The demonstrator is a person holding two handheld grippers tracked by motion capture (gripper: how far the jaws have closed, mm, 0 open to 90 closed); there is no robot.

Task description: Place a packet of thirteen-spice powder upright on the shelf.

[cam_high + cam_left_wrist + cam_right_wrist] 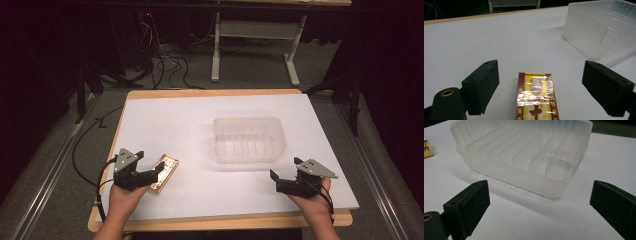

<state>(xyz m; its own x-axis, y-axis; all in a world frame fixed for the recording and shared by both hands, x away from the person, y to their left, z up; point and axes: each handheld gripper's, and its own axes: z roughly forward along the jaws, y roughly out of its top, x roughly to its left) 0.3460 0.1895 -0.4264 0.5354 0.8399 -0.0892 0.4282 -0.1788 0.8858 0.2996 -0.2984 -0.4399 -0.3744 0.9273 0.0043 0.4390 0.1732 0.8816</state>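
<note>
A small red and yellow box wrapped in clear film [165, 172] lies flat on the white table top, left of centre. My left gripper [156, 173] stands open around its near end; in the left gripper view the box [537, 98] lies between the two wide-apart jaws, touching neither. A clear ribbed plastic tray [249, 139] sits empty in the middle of the table. My right gripper [273, 181] rests near the front right, open, pointing at the tray [524, 157], with nothing between its jaws. The box [427, 149] shows at the far left of the right gripper view.
The white sheet [170, 125] covers a wooden table whose edge [215, 220] shows at the front. A black cable [82, 145] trails off the left side. Beyond the table stand a white frame's legs [216, 55] and tangled floor cables [165, 60].
</note>
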